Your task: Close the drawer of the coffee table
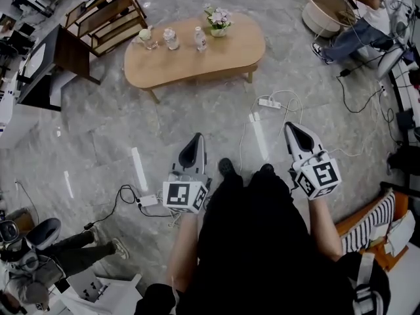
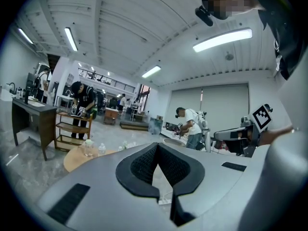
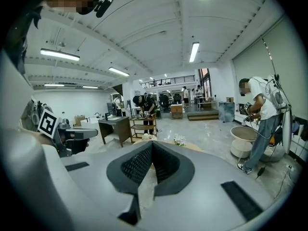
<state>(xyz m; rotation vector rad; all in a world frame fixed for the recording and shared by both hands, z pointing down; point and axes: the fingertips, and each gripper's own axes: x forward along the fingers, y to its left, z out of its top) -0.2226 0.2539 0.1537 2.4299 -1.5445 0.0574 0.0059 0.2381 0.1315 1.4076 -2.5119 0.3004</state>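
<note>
Bottles [image 1: 170, 39] stand left of flowers [image 1: 218, 20] on the coffee table [image 1: 230, 51].

Head view: set high, facing steeply down onto the floor [image 1: 98, 143], with left tongs [image 1: 195, 140] and right tongs [image 1: 292, 128] near at mid-frame and the tabletop [image 1: 230, 51] farther off toward the top edge. Left and right gripper views: riding low on each tongs, facing almost level along the closed jaws. Shared by all three: that tabletop.
</note>
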